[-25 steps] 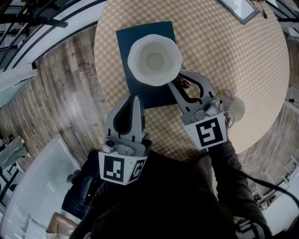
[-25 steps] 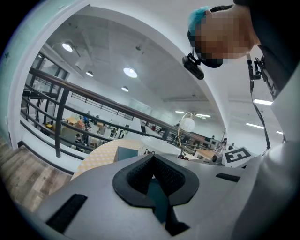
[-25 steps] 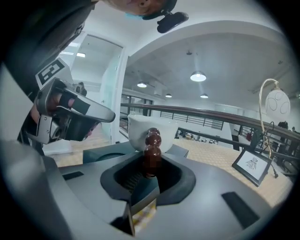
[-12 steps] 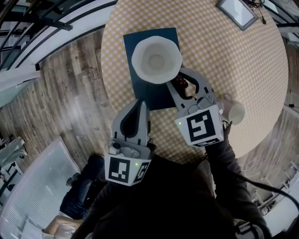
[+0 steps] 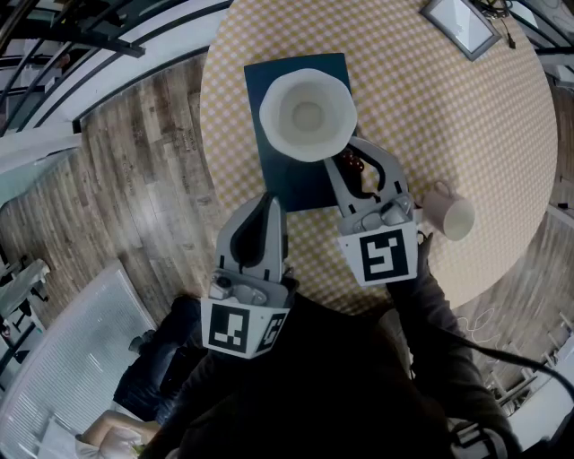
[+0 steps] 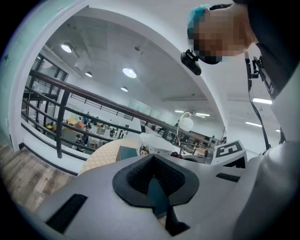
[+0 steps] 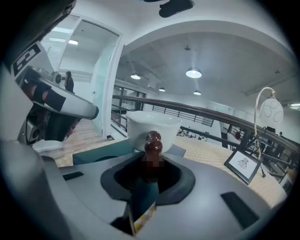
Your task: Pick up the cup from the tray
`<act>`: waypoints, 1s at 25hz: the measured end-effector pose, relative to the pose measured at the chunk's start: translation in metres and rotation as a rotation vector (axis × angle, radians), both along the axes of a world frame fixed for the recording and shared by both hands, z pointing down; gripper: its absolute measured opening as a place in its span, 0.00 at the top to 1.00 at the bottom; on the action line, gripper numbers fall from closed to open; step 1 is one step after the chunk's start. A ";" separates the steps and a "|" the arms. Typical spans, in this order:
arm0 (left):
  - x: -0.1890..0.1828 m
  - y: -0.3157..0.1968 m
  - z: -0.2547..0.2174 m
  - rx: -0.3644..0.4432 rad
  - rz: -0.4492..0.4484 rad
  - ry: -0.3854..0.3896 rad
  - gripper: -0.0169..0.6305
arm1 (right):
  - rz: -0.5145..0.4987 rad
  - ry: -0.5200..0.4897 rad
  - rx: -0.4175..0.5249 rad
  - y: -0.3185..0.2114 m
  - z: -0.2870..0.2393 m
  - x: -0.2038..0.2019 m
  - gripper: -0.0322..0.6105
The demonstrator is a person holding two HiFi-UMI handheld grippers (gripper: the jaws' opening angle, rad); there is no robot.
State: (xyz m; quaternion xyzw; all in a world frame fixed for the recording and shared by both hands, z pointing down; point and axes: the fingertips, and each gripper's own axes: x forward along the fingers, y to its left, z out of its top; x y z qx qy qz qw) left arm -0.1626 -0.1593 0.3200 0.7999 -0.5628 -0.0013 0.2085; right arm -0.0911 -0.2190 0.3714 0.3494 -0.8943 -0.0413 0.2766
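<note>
A wide white cup (image 5: 307, 115) stands on a dark blue tray (image 5: 273, 175) on the round checkered table (image 5: 466, 116). My right gripper (image 5: 352, 167) reaches to the cup's near right side. Its jaws have just been closing and are shut on the cup's brown knobby handle (image 7: 152, 145), which sits in their notch in the right gripper view. Behind it there rises the cup (image 7: 150, 124). My left gripper (image 5: 266, 204) is shut, its tip at the tray's near left corner. In the left gripper view the cup (image 6: 152, 146) shows a dog drawing beyond the jaws.
A pink mug (image 5: 448, 213) lies on its side on the table, right of my right gripper. A framed picture (image 5: 459, 24) stands at the table's far right. Wooden floor (image 5: 143, 179) and a railing lie to the left.
The right gripper has tilted a little while staying at the cup's handle, and its marker cube now leaves the pink mug uncovered. The left gripper has stayed at the tray's corner.
</note>
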 end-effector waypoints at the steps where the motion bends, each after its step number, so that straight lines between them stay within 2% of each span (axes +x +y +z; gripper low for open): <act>1: 0.001 0.001 0.000 0.000 0.002 -0.001 0.97 | 0.004 -0.007 0.004 0.000 -0.002 0.001 0.86; 12: 0.006 -0.001 -0.005 0.022 0.028 -0.011 0.97 | 0.057 -0.056 0.059 -0.007 -0.021 0.012 0.86; 25: 0.044 -0.005 -0.019 0.041 0.126 -0.019 0.97 | 0.212 -0.058 0.096 -0.018 -0.032 0.072 0.86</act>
